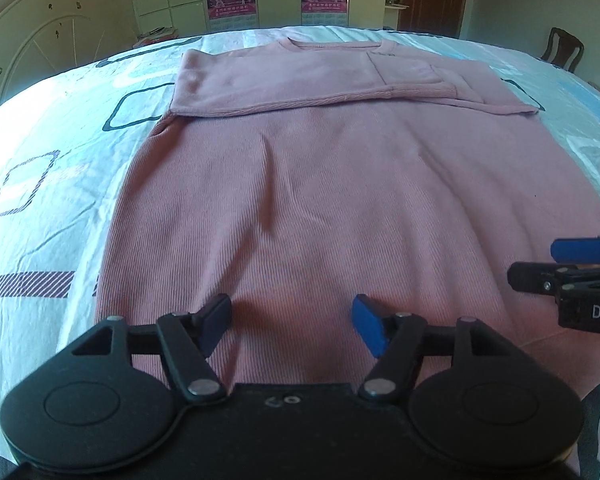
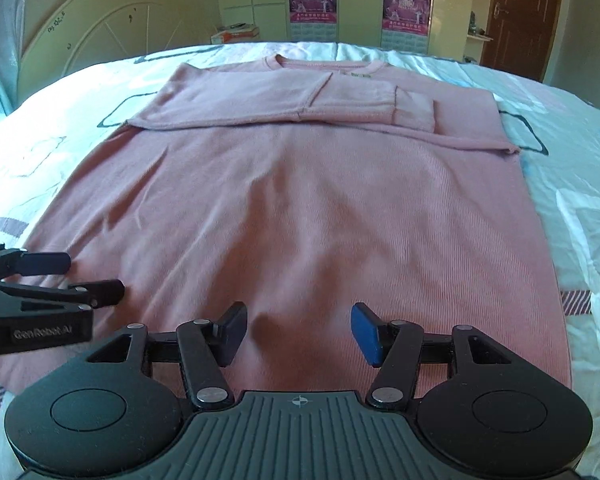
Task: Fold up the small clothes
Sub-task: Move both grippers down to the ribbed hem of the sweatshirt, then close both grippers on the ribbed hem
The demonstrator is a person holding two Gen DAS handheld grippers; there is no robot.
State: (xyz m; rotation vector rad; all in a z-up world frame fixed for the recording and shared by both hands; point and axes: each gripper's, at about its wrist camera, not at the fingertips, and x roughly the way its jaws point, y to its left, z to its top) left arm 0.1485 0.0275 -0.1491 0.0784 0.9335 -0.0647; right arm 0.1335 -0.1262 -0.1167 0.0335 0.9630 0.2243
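Observation:
A pink long-sleeved shirt lies flat on the bed, collar at the far end, with both sleeves folded across the chest. It also shows in the right wrist view. My left gripper is open and empty, just above the shirt's near hem on the left side. My right gripper is open and empty above the near hem on the right side. Each gripper shows at the edge of the other's view: the right gripper and the left gripper.
The bed has a white and light-blue patterned sheet. A white headboard stands at the far left. Wardrobes with posters and a brown door are behind. A wooden chair stands at the far right.

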